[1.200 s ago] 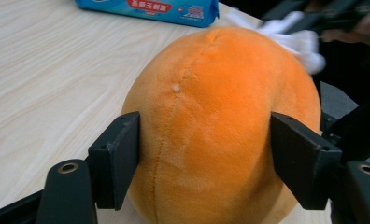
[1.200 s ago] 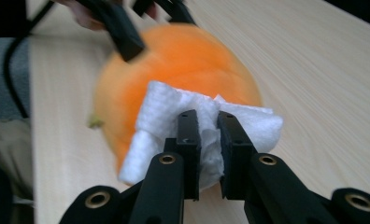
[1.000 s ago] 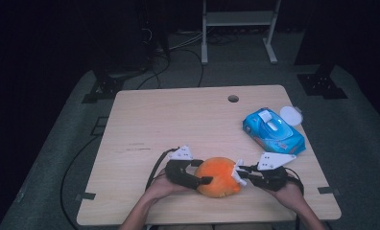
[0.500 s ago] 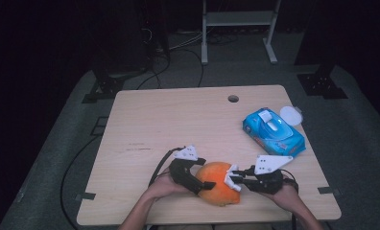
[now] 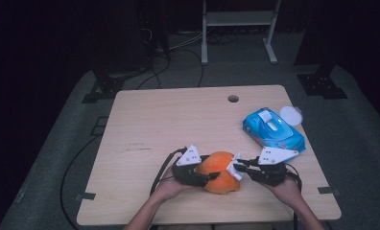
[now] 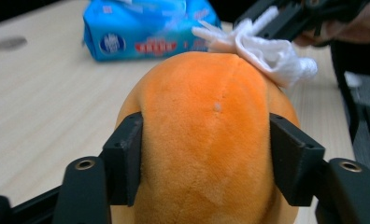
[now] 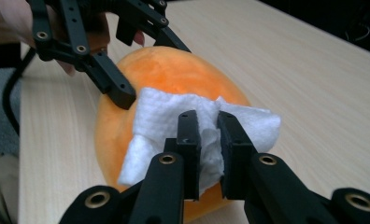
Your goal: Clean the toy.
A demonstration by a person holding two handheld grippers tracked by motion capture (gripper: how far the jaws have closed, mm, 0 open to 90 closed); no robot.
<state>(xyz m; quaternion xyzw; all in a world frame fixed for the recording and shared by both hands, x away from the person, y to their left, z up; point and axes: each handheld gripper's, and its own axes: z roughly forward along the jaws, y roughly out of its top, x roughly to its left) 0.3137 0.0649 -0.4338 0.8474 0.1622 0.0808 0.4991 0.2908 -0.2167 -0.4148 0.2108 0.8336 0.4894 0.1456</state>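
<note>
Orange plush ball (image 5: 220, 171), soft and fuzzy, at the near edge of the desk (image 5: 178, 124), between the two hands, resting on the wood. Left gripper (image 5: 205, 176) clamped on it from the left: jaws just closed further, pads now pressing into the plush on both sides, as seen in the left gripper view, ball (image 6: 206, 140) bulging between them. Right gripper (image 5: 241, 167) at the ball's right side, jaws pinched together on a crumpled white tissue (image 7: 197, 126); tissue laid against the top of the ball (image 7: 174, 74), touching the plush. Same tissue (image 6: 262, 46) visible in the left gripper view at the ball's far upper edge. Left gripper's black jaw tip (image 7: 120, 95) touching the plush just beside the tissue in the right gripper view. Blue wipes packet (image 5: 273, 129) farther back on the desk's right side, well apart from the ball; small white round lid (image 5: 291, 115) just beside it at the desk edge. Round cable hole (image 5: 233, 98) near the far edge.
</note>
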